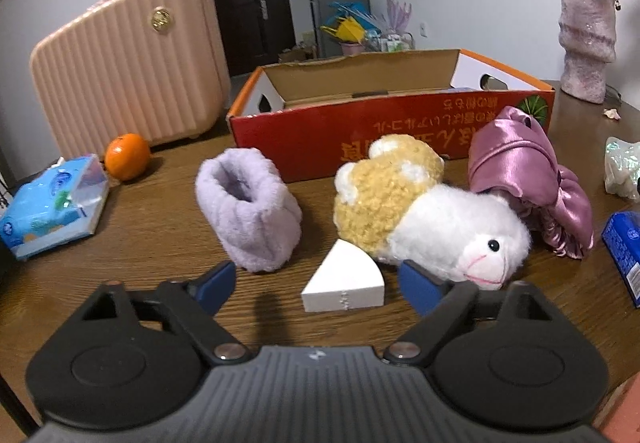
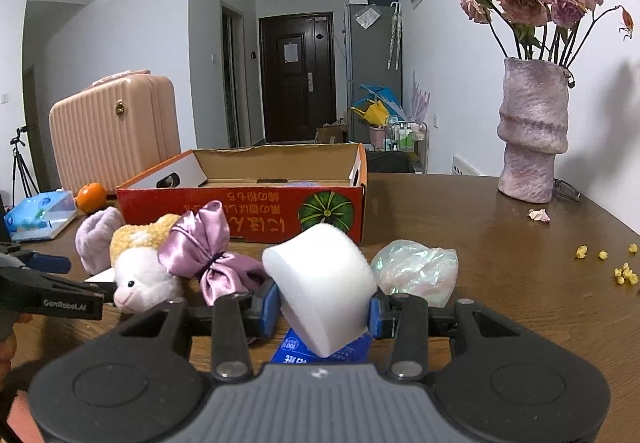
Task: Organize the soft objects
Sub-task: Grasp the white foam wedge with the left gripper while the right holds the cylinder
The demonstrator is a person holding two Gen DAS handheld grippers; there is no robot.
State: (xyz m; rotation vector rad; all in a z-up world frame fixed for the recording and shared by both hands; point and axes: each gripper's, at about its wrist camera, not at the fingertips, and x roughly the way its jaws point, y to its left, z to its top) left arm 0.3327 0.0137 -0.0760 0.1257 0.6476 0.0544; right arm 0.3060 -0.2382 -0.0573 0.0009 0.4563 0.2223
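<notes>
Dark wood tabletop (image 1: pixel 152 219) carries everything we have to sort, with a hallway and door behind it. Going from the left in the left wrist view, we pass a blue tissue pack (image 1: pixel 48 203), an orange (image 1: pixel 127 156) in front of a pink ribbed case (image 1: pixel 128 71), then a lilac fluffy cuff (image 1: pixel 250 211). Behind it sits the open red cardboard box (image 1: pixel 384 131), which we take as the place for the soft things. Next come a white wedge sponge (image 1: pixel 344 283), a plush sheep (image 1: pixel 424 219) and a pink satin scrunchie (image 1: pixel 528 179).

Our left gripper (image 1: pixel 320 283) stands spread with nothing pinched. The wedge lies on the table straight ahead, between its blue pads (image 1: pixel 218 283), not touched by either. Its pointed end faces away from us and its flat back faces the gripper, so the long axis runs roughly along the fingers. The sheep's muzzle sits just beside the right pad and could get caught in a close.

Our right gripper (image 2: pixel 322 309) is pinching a white foam block (image 2: pixel 320 283), held above a blue packet (image 2: pixel 320 353). The box is ahead and slightly left, beyond the scrunchie. An iridescent pouch (image 2: pixel 416 267) rests to the right, and the vase (image 2: pixel 532 131) further right still. For the wedge, the left hand is clearly nearer.
</notes>
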